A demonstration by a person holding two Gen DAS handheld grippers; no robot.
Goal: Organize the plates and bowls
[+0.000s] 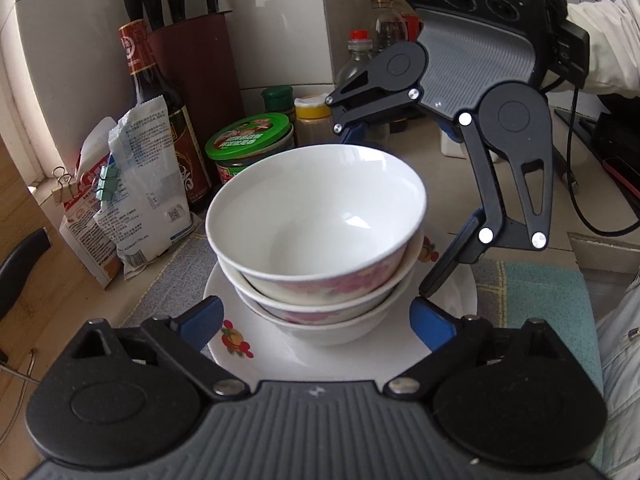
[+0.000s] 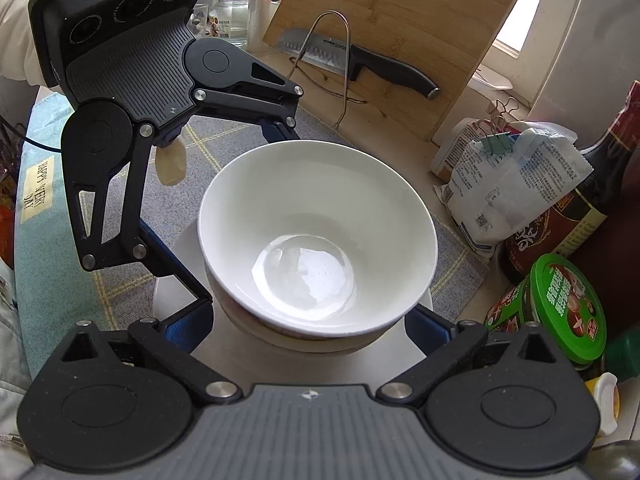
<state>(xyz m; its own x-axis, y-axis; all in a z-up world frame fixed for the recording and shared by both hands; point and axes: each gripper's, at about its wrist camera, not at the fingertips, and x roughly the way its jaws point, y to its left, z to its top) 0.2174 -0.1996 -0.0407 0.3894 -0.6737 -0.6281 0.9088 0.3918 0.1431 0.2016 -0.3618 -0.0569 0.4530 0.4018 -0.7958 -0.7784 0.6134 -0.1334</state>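
Observation:
A stack of three white bowls with pink flower print (image 1: 316, 220) stands on a white plate with a fruit print (image 1: 248, 350). The stack also shows in the right wrist view (image 2: 316, 232) on the same plate (image 2: 240, 354). My left gripper (image 1: 316, 316) is open, its blue fingertips either side of the bottom bowl, near the plate. My right gripper (image 2: 312, 324) is open on the opposite side, straddling the stack. Each gripper shows in the other's view, the right one (image 1: 394, 216) and the left one (image 2: 244, 216), both with jaws spread wide around the bowls.
A grey checked mat (image 2: 168, 200) lies under the plate. A soy sauce bottle (image 1: 160, 92), knife block (image 1: 192, 60), green-lidded jar (image 1: 250, 136) and clipped bags (image 1: 136, 184) crowd one side. A cutting board with a knife (image 2: 360, 60) leans behind.

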